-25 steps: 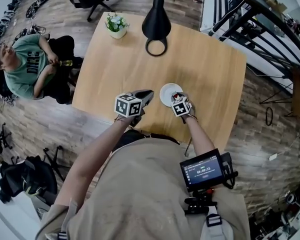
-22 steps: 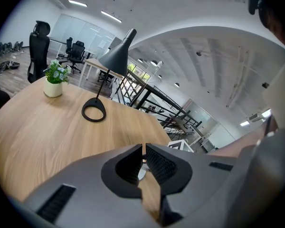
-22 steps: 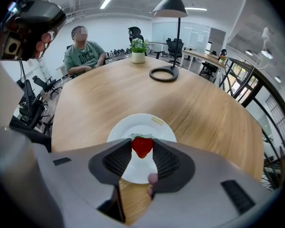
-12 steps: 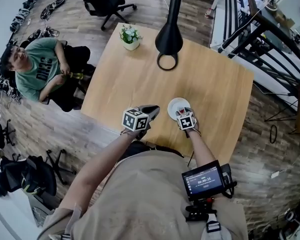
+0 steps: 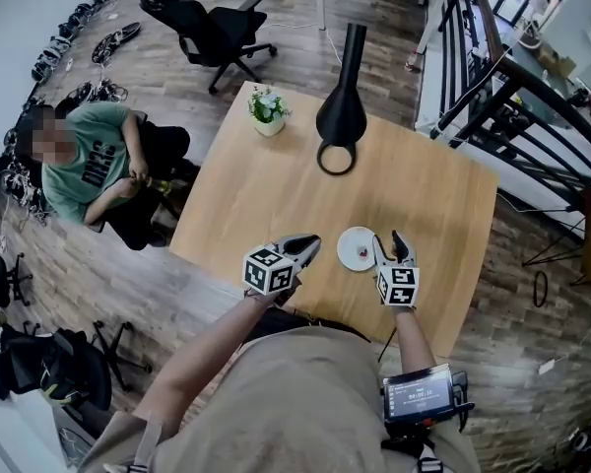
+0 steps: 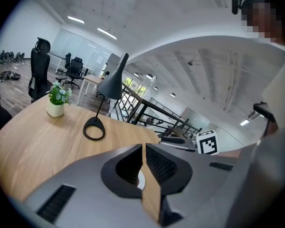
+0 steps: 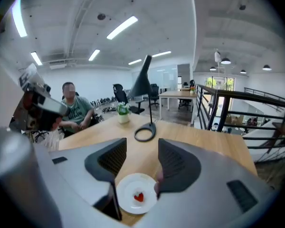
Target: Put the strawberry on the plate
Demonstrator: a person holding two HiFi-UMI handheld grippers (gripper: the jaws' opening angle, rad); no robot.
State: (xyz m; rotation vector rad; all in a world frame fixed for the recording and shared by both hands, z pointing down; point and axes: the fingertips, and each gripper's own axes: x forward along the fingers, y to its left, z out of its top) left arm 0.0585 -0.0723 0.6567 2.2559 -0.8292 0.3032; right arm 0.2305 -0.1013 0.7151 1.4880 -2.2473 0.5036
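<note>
Strawberry (image 5: 361, 252) on plate (image 5: 346, 257), table's (image 5: 424, 190) near edge; right gripper (image 5: 388, 241) just beside, jaws just opened wide, empty; left gripper (image 5: 306, 245) closed, farther.

The person's in a loose beige tee (image 5: 286, 402) with short sleeves. There are grey straps (image 5: 143, 439) at the near left shoulder, and at the near right a small black monitor (image 5: 417, 394) with a lit screen sits on a black rig. The left gripper (image 5: 308, 246) and right gripper (image 5: 389, 245) are both smooth matte grey shells with pointy beak-like jaws, dark ribbed pads (image 7: 113, 159) on the inside and slotted vents further back, and each carries a white cube (image 5: 268, 270) with black square markers on its faces.
</note>
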